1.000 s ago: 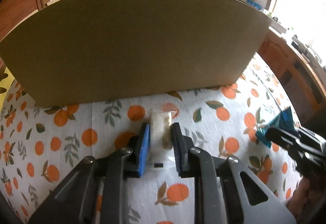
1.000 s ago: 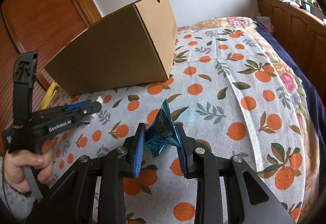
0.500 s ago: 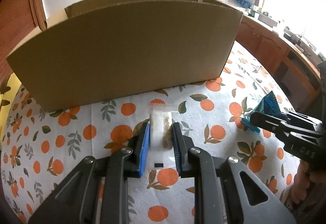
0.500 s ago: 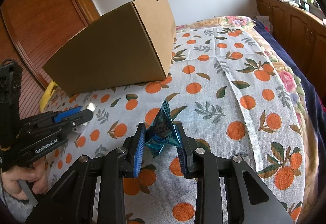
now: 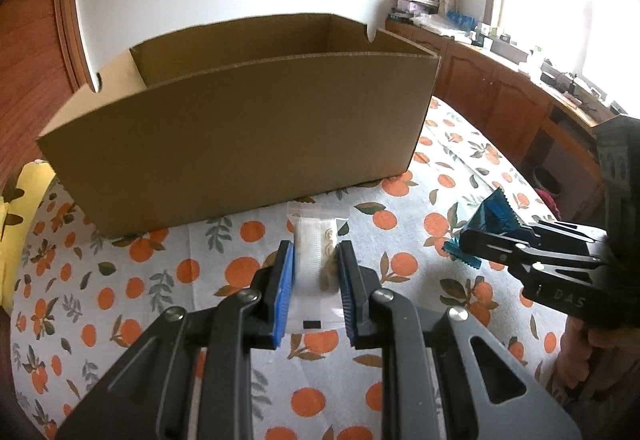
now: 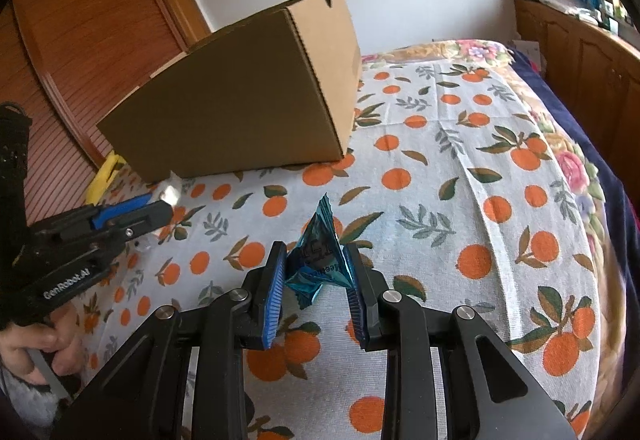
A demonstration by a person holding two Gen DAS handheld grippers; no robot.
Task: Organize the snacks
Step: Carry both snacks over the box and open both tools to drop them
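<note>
My left gripper (image 5: 314,260) is shut on a clear snack packet (image 5: 316,260) with white biscuits inside, held above the orange-print cloth in front of the cardboard box (image 5: 240,136). The box's open top shows in the left wrist view; its floor is hidden. My right gripper (image 6: 316,264) is shut on a crumpled blue foil snack packet (image 6: 320,260), off the box's right corner. In the left wrist view the right gripper (image 5: 476,244) holds that blue packet (image 5: 494,214) at the right. In the right wrist view the left gripper (image 6: 162,206) shows at the left with the clear packet (image 6: 170,192).
The box (image 6: 248,108) stands on a bed covered by an orange-print cloth (image 6: 460,168). A yellow object (image 5: 16,216) lies at the left of the box. Wooden cabinets (image 5: 500,100) line the right wall, a wooden door (image 6: 92,40) the left. A hand (image 6: 28,344) grips the left handle.
My left gripper has risen and pulled back with the clear packet, so the box's open top now shows. The right gripper has stayed in place with the blue packet.
</note>
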